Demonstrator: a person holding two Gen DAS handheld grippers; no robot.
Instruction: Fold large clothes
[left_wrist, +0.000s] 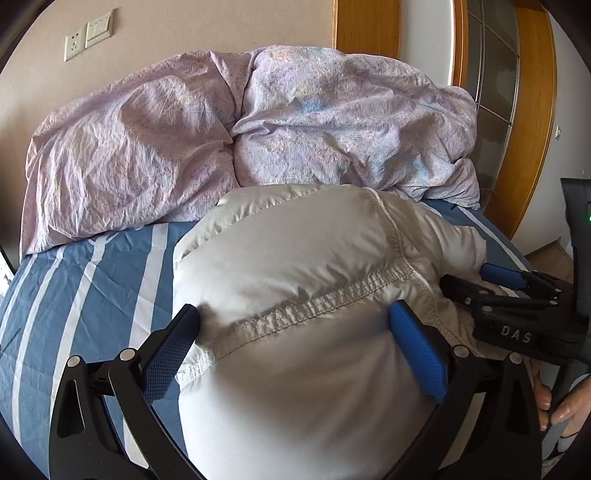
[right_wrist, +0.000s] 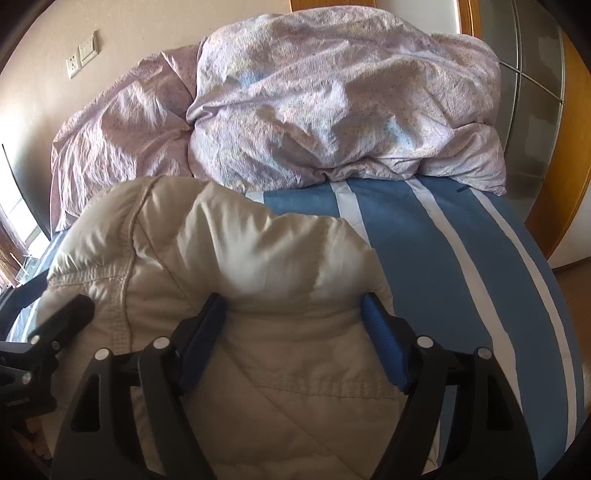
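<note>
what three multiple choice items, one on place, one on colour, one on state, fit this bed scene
1. Where is the duvet?
A. behind the jacket
B. on the floor
C. under the jacket

2. What colours is the sheet?
A. red and black
B. blue and white
C. plain green

3. How does the left gripper stand around the jacket?
A. shut tight, empty
B. jaws wide, jacket bulging between
C. far above it

Key: A, it is heaped past the jacket by the wall; B, stripes show both; B, jacket fills the wide gap.
</note>
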